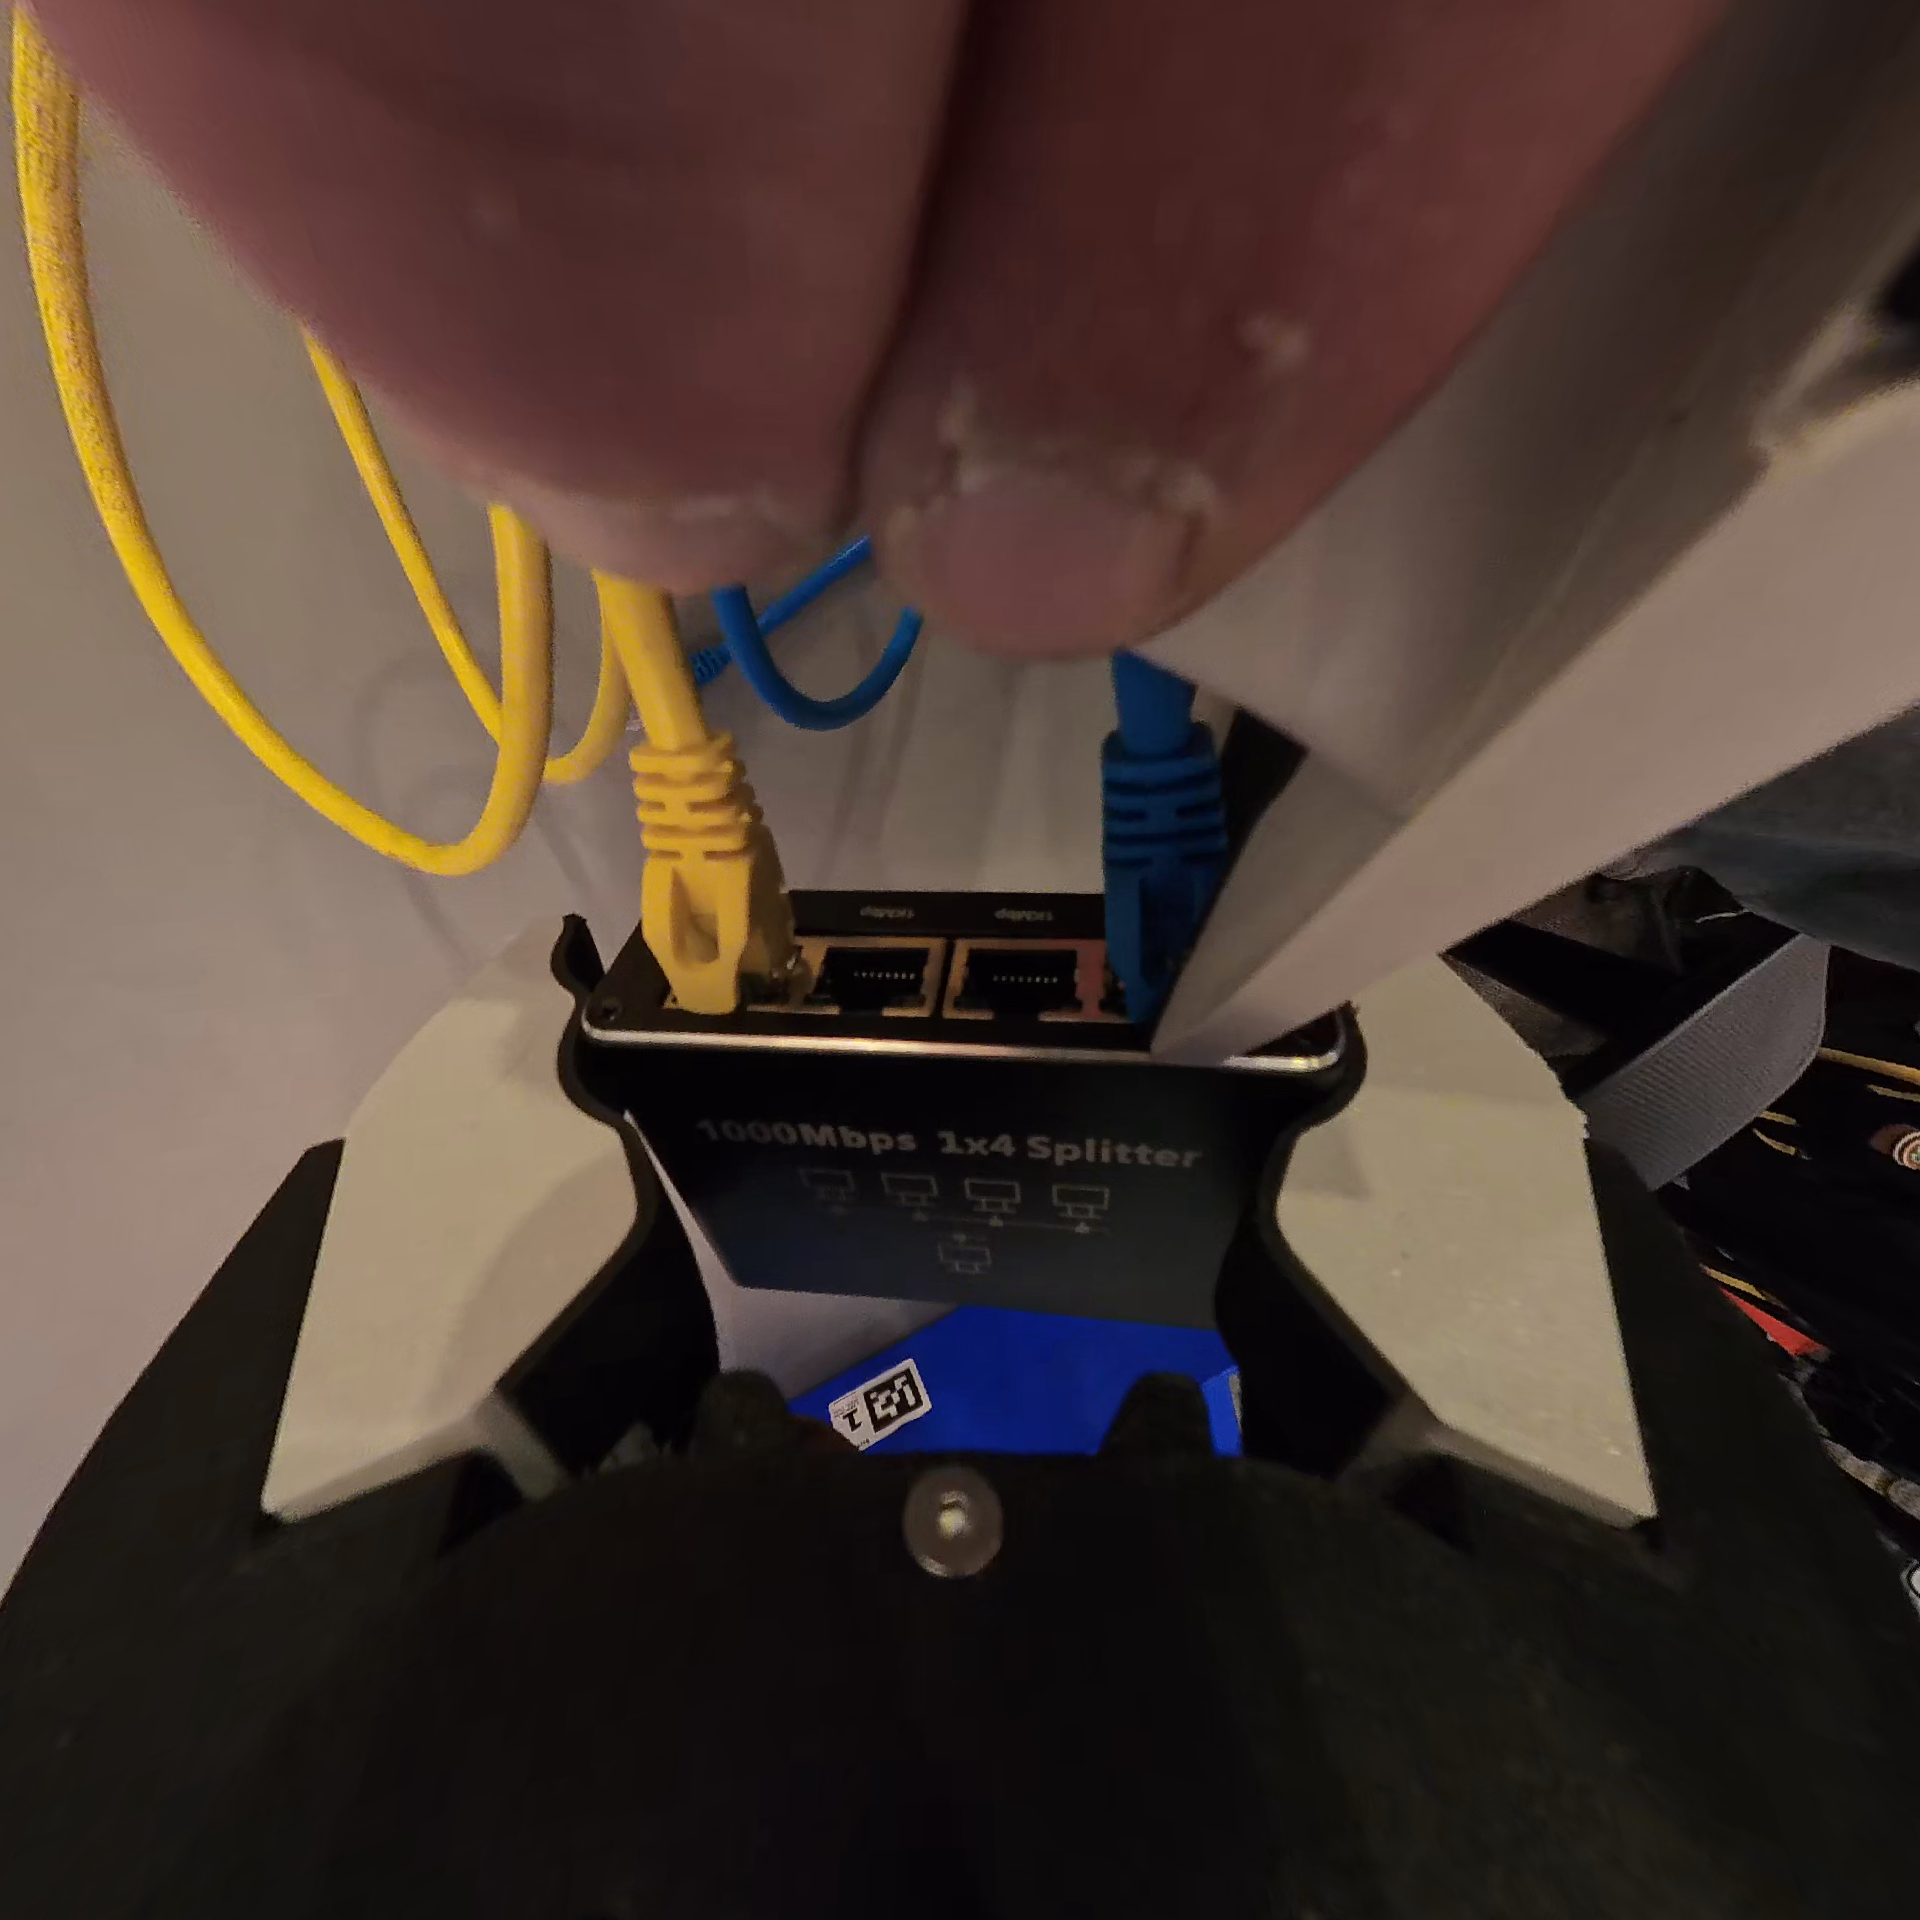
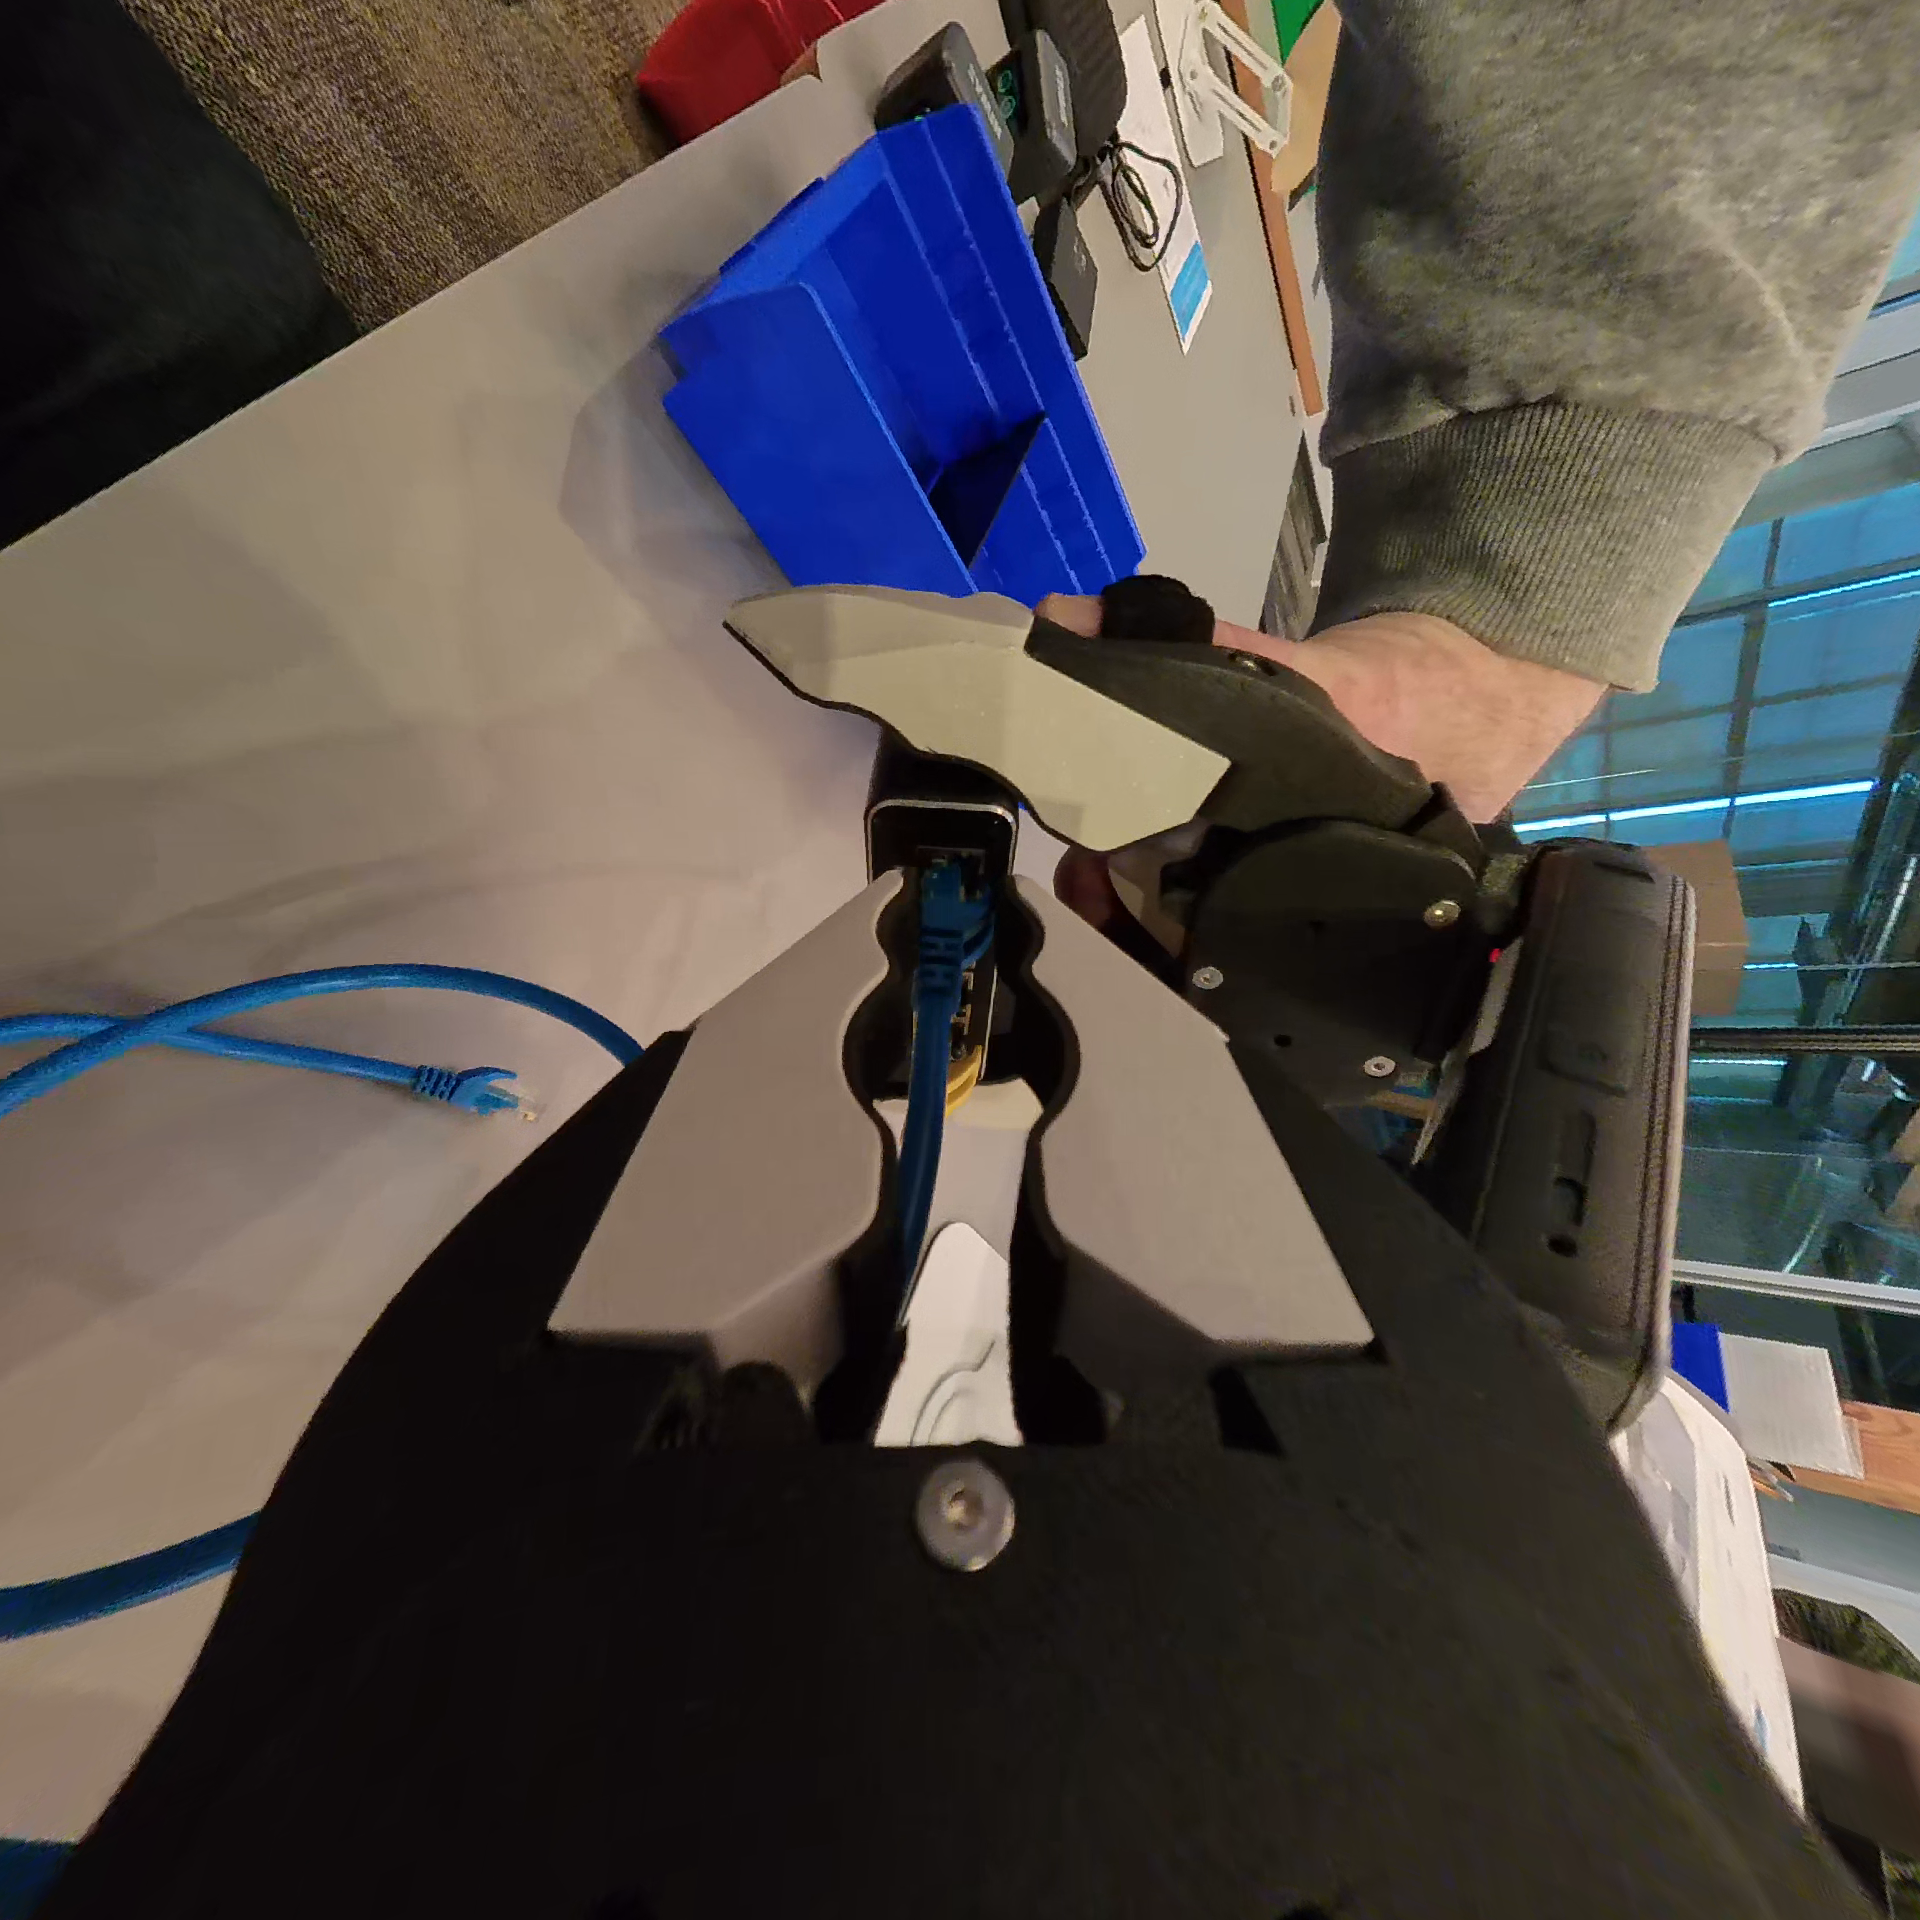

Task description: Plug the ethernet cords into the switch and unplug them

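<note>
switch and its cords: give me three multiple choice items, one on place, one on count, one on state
1. Where is the yellow plug on the switch?
A. leftmost port
B. a middle port
C. lying on the table

2. How many ports show empty in the left wrist view?
A. none
B. two
C. four

3. What is the left gripper doing?
A. open above the table
B. shut on the switch
C. shut on a blue bin

Answers: 1 A, it sits at the left end of the row; 2 B, both between yellow and the blue plug; 3 B, its fingers clamp the switch's sides.
</note>
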Action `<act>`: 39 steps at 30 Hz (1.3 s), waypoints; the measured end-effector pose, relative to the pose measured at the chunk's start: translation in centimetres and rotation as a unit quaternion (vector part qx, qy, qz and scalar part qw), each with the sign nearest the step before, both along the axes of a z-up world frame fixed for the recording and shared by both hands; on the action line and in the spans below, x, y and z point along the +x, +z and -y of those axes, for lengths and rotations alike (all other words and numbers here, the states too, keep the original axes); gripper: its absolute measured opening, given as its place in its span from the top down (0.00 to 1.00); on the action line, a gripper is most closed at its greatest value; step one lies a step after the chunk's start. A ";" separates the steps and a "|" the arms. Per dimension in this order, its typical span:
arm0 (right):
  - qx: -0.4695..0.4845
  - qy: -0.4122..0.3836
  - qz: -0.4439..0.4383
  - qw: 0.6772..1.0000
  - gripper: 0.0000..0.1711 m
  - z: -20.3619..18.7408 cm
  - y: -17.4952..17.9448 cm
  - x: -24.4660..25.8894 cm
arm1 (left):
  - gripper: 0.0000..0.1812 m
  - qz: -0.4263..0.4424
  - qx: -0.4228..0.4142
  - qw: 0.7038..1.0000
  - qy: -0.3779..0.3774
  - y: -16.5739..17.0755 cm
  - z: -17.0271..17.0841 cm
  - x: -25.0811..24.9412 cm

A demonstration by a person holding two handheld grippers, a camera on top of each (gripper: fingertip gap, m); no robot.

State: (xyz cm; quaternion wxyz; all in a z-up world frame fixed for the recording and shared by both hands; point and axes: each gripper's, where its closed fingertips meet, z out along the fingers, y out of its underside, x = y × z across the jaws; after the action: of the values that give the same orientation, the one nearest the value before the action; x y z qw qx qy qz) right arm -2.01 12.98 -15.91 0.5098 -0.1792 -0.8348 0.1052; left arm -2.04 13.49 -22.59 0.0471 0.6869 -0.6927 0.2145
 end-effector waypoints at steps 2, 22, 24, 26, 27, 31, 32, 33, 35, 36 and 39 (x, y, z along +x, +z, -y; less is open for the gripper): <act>-0.004 0.000 0.000 1.000 0.93 0.0 0.0 0.0 | 0.29 -0.002 0.001 1.000 -0.001 0.0 0.0 0.0; -0.018 -0.009 -0.018 1.000 0.93 -0.1 0.3 0.5 | 0.29 -0.010 0.007 1.000 -0.008 0.4 -0.2 0.4; -0.010 -0.010 -0.016 1.000 0.94 -0.2 0.4 0.6 | 0.29 -0.007 0.010 1.000 -0.008 0.5 -0.4 0.6; -0.012 -0.011 -0.013 1.000 0.94 -0.2 0.5 0.7 | 0.29 -0.005 0.011 1.000 -0.009 0.6 -0.4 0.7; -0.011 -0.011 -0.012 1.000 0.94 -0.3 0.5 0.7 | 0.29 -0.005 0.011 1.000 -0.008 0.6 -0.5 0.8; -0.005 -0.014 0.000 1.000 0.95 -0.3 0.3 0.9 | 0.29 -0.007 0.014 1.000 -0.012 0.4 -0.6 0.9; -0.004 -0.014 0.005 1.000 0.95 -0.3 0.2 0.9 | 0.29 -0.008 0.014 1.000 -0.013 0.4 -0.5 0.9; -0.003 -0.014 0.010 1.000 0.95 -0.3 0.2 1.0 | 0.29 -0.008 0.015 1.000 -0.014 0.3 -0.6 0.9; 0.002 -0.015 0.022 1.000 0.95 -0.4 0.0 1.0 | 0.29 -0.009 0.019 1.000 -0.013 0.2 -0.7 1.0; 0.007 -0.016 0.024 1.000 0.95 -0.4 0.0 1.0 | 0.29 -0.009 0.018 1.000 -0.014 0.2 -0.7 1.0; 0.014 -0.025 0.019 0.999 0.95 -0.6 0.1 0.9 | 0.29 -0.009 0.016 1.000 -0.012 0.4 -0.8 0.9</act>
State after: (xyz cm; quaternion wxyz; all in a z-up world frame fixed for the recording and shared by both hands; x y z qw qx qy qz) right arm -1.10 13.57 -15.83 0.4990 -0.1945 -0.8410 0.0772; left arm -1.18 14.30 -22.21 0.0455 0.6816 -0.7034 0.1967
